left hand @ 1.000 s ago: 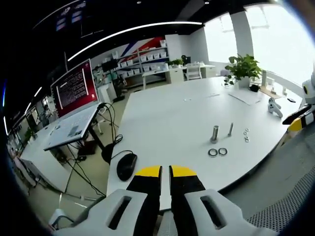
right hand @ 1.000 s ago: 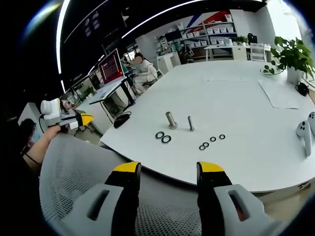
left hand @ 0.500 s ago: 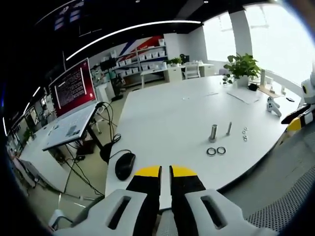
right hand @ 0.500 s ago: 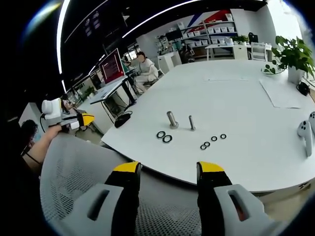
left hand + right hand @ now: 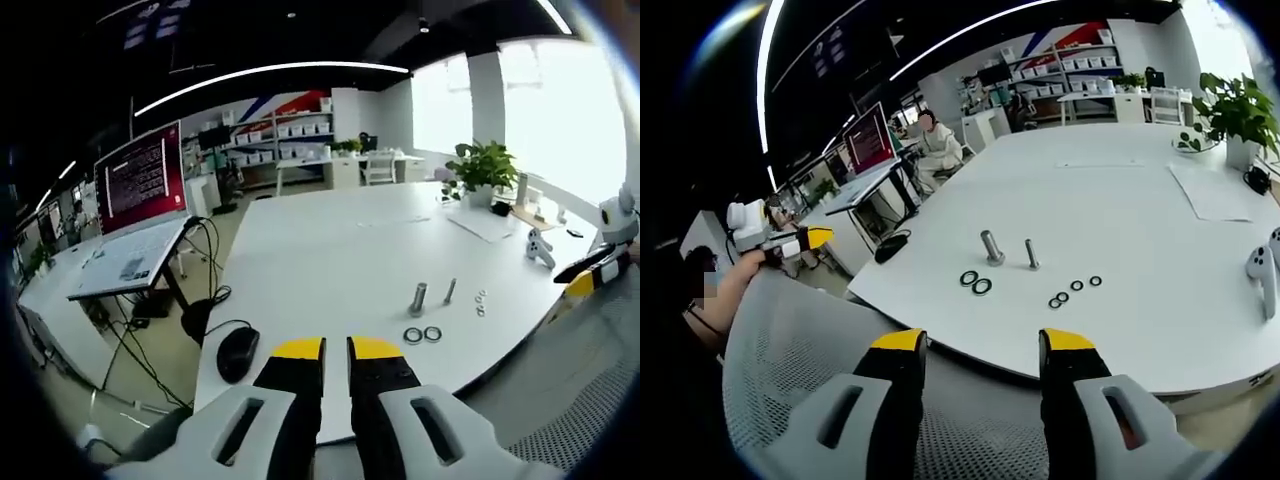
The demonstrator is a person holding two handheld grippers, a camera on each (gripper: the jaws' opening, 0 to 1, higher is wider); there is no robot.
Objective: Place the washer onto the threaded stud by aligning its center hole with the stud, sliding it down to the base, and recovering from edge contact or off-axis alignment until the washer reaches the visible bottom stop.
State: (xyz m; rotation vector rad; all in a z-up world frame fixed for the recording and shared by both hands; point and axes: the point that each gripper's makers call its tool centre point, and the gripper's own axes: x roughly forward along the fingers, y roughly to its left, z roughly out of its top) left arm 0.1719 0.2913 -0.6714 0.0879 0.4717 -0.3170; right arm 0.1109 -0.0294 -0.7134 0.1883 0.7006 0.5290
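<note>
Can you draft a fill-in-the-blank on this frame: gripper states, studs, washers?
1. The right gripper, with yellow-tipped black jaws, has its jaws ____.
2. The left gripper has its jaws nearly closed and holds ____.
3. On the white table, the number of upright metal threaded studs is ____.
4. The two larger dark ring washers lie flat on the table, ____ either stud.

Missing words: open; nothing; two; not on
</note>
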